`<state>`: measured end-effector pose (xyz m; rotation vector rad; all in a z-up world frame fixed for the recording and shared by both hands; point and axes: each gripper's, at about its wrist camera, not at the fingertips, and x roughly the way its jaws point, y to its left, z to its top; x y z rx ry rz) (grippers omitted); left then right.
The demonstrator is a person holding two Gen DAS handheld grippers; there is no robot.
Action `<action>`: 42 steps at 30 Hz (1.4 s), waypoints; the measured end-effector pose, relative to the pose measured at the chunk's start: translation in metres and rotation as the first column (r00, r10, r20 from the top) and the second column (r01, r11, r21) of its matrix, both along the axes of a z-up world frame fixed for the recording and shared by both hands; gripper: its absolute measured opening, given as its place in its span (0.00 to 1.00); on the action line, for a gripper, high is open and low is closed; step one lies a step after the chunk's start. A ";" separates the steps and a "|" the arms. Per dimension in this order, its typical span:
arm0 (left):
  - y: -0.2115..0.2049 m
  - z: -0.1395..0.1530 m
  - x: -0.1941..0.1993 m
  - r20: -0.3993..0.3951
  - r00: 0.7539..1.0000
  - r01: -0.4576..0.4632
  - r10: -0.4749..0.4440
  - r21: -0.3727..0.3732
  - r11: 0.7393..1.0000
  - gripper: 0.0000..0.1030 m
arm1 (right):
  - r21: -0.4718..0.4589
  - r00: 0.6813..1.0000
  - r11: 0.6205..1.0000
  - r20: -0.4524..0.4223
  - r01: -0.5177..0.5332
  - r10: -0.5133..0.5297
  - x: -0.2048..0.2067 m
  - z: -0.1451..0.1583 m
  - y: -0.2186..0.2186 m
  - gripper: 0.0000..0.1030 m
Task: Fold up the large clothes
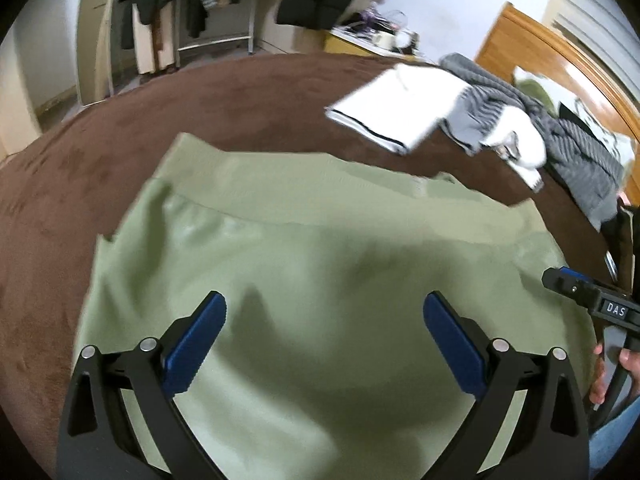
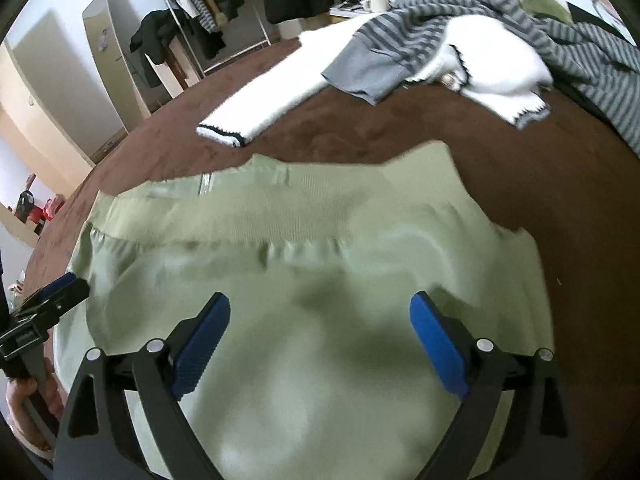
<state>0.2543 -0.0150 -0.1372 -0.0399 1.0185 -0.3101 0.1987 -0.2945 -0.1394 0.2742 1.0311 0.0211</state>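
A pale green garment (image 1: 320,240) lies flat on the brown bed cover (image 1: 224,92), its ribbed hem band at the far side. My left gripper (image 1: 325,308) hovers above it, open, blue pads wide apart with nothing between them. The right gripper's tip (image 1: 560,278) shows at the right edge of the left wrist view, held by a hand. In the right wrist view the same green garment (image 2: 320,248) fills the middle, and my right gripper (image 2: 320,308) stands open over it, empty. The left gripper's tip (image 2: 60,290) appears at that view's left edge.
A folded white garment (image 1: 394,110) with a dark trim lies beyond the green one. A heap of grey striped and white clothes (image 2: 500,40) sits at the back right near a wooden headboard (image 1: 532,40). Clothes racks (image 1: 208,12) and a cluttered bedside stand (image 1: 372,38) lie beyond the bed.
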 end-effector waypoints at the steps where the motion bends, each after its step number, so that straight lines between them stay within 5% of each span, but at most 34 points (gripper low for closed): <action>1: -0.005 -0.002 -0.003 -0.007 1.000 0.007 -0.007 -0.004 1.000 0.94 | 0.002 1.000 1.000 -0.003 0.004 -0.004 -0.005 0.001 -0.003 0.88; 8: -0.034 -0.023 -0.031 -0.045 0.998 0.050 -0.048 0.054 0.997 0.94 | 0.005 0.999 0.999 -0.010 0.045 -0.045 -0.043 0.013 -0.019 0.88; 18: -0.025 -0.029 -0.089 -0.107 0.994 0.029 -0.027 0.018 0.999 0.94 | 0.097 0.981 0.976 -0.017 0.193 -0.193 -0.115 0.022 -0.050 0.93; 24: -0.023 -0.041 -0.113 -0.124 0.992 0.028 -0.021 0.056 0.998 0.95 | 0.300 0.942 0.893 -0.093 0.335 -0.322 -0.158 -0.005 -0.079 0.93; 29: -0.028 -0.050 -0.114 -0.112 0.993 0.029 -0.018 0.099 0.995 0.95 | 0.451 0.902 0.785 -0.145 0.426 -0.407 -0.183 -0.026 -0.096 0.93; 36: -0.031 -0.052 -0.117 -0.092 0.996 0.011 -0.001 0.118 0.993 0.95 | 0.556 0.859 0.671 -0.179 0.491 -0.480 -0.210 -0.057 -0.110 0.95; 42: -0.030 -0.053 -0.118 -0.092 0.996 0.017 -0.006 0.117 0.993 0.95 | 0.598 0.869 0.663 -0.125 0.450 -0.478 -0.187 -0.060 -0.109 0.95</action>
